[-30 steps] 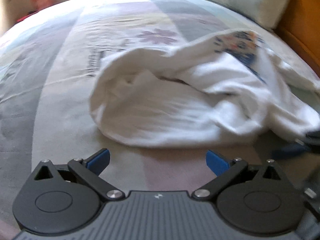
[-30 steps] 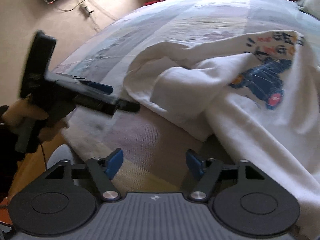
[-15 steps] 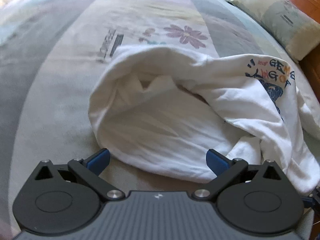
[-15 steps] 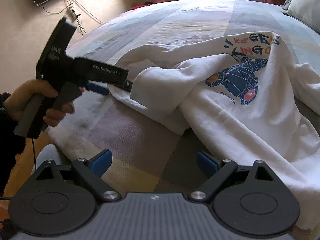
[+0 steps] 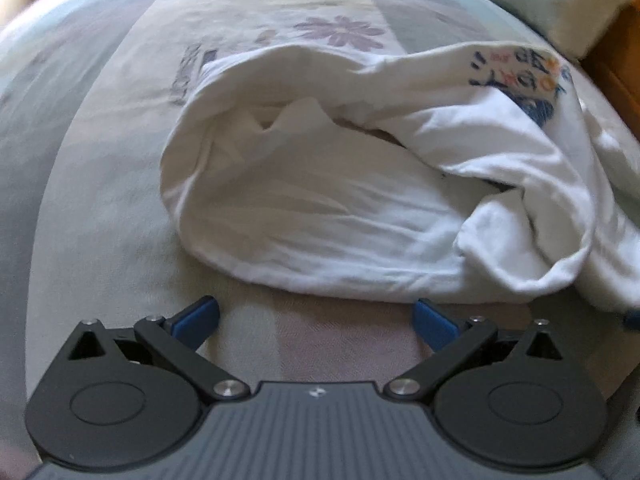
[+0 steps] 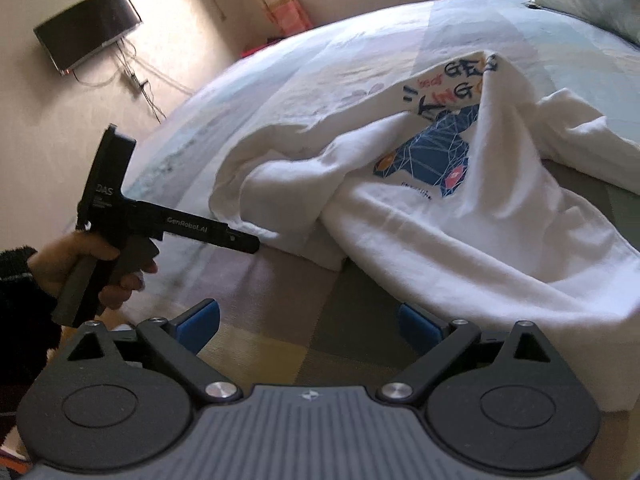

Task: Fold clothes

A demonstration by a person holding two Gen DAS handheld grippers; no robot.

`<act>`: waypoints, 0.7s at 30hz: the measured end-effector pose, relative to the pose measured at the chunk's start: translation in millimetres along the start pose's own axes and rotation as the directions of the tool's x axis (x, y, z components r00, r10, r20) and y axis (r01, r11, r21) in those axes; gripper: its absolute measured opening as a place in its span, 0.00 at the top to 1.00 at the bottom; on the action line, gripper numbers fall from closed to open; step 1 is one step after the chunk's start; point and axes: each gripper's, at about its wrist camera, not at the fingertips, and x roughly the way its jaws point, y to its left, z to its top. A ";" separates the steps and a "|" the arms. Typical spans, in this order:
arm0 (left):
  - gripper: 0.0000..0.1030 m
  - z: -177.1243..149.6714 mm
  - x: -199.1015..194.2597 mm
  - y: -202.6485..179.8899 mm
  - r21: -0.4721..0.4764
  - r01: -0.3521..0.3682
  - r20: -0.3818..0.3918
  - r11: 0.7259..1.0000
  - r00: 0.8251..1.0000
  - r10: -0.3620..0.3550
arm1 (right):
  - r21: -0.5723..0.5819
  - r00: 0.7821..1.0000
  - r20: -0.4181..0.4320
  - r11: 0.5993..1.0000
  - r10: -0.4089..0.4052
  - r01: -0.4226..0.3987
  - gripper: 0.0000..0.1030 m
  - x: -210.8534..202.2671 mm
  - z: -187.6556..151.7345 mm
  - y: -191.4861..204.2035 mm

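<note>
A: What is shown by the left wrist view?
B: The left gripper (image 5: 316,314) is held with jaws spread and empty; the rumpled white sweatshirt (image 5: 320,216) lies at twelve o'clock on the bed (image 5: 100,120), just ahead.

A: And by the right wrist view?
B: The right gripper (image 6: 308,320) is likewise spread and empty; the sweatshirt (image 6: 460,232) stretches from twelve toward three o'clock, its hem just beside the right jaw.

Patchwork floral bedspread (image 5: 120,120), pillow (image 5: 552,0) by wooden headboard (image 5: 616,60), wall-mounted television (image 6: 86,26), dangling cables (image 6: 140,84)

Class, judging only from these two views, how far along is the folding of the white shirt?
Done: nothing tidy; the white shirt lies rumpled on the bed. In hand: nothing; left hand-held gripper and right hand-held gripper are open and empty. Left: flattening and every fold.
</note>
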 end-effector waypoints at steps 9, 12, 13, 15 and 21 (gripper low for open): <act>0.01 -27.9 1.1 20.0 -0.427 0.368 0.142 0.826 0.930 -0.340 | 0.016 0.998 0.060 0.999 0.038 -0.039 0.03 -26.6 -10.3 -3.1; 0.01 -39.2 4.2 33.0 -0.538 0.424 0.250 0.729 0.906 -0.342 | 0.029 0.997 0.068 0.999 0.038 -0.040 0.02 -31.9 -13.6 -7.6; 0.02 -42.8 5.4 38.0 -0.573 0.443 0.284 0.690 0.896 -0.340 | 0.037 0.997 0.069 0.998 0.038 -0.041 0.02 -32.7 -14.7 -10.0; 0.02 -44.8 6.8 42.9 -0.605 0.456 0.326 0.652 0.890 -0.320 | 0.055 0.997 0.067 0.998 0.040 -0.043 0.02 -32.5 -16.5 -14.3; 0.03 -40.8 16.7 51.8 -0.661 0.512 0.440 0.548 0.857 -0.269 | 0.030 0.998 0.032 0.998 0.047 -0.048 0.02 -28.9 -8.3 -6.0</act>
